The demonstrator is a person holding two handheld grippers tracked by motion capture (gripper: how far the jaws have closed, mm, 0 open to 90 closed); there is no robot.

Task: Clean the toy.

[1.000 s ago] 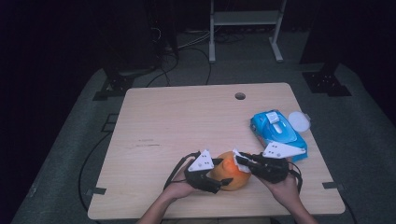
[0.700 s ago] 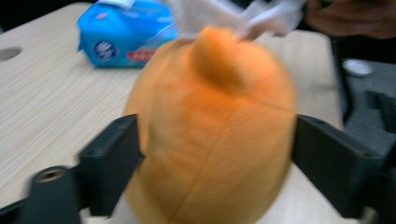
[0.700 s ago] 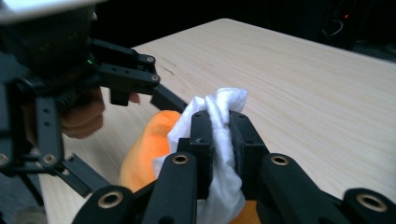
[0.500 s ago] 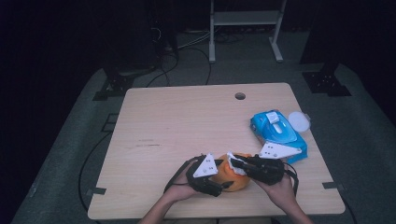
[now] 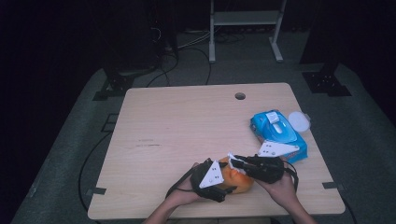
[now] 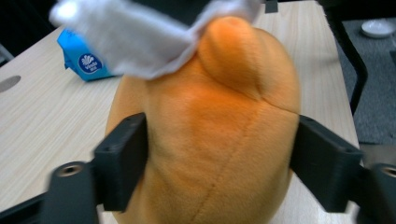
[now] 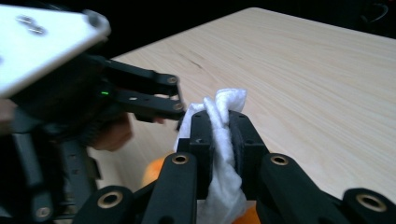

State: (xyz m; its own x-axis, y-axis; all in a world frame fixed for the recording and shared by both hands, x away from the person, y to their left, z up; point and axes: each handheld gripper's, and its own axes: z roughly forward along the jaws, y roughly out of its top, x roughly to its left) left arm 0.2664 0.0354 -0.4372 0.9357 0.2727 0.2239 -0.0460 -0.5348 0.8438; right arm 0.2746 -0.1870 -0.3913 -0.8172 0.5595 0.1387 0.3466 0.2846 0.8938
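Loosening left gripper (image 6: 219, 158) around orange plush toy (image 6: 210, 140); right gripper (image 7: 219, 135) pinching white wipe (image 7: 222, 140).

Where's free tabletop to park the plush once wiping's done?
Bare wood spans the table's left half and the middle up to the round hole. Crowded: right edge, with the blue wipes pack and white lid, and the near edge around the orange plush and both grippers.
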